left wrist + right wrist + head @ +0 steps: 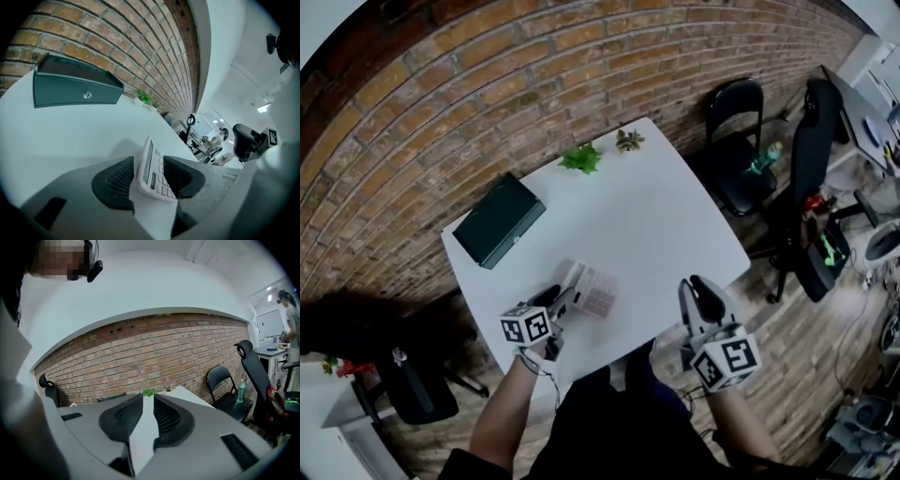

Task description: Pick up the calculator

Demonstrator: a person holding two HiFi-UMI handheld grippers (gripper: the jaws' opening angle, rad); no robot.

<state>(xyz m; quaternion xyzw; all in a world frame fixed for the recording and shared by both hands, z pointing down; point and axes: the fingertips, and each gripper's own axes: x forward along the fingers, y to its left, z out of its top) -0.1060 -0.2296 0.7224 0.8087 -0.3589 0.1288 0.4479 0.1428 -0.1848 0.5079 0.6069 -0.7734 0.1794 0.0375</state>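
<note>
The left gripper (pixel 150 174) is holding its jaws wide apart around the white calculator (pixel 594 291), which is leaning on edge between the pads, unpressed, at the near left of the white table (pixel 656 216). The right gripper (pixel 147 413) is hovering by the near right edge, jaws slightly parted and empty.

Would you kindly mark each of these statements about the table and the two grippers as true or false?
1. The white keypad calculator stands between the jaws of the left gripper. True.
2. The right gripper holds the dark green rectangular box. False: nothing is between its jaws, and the box lies on the white square table.
3. Two small green plants sit at the table's edge by the red brick wall. True.
4. The box rests on the calculator. False: they lie apart.
</note>
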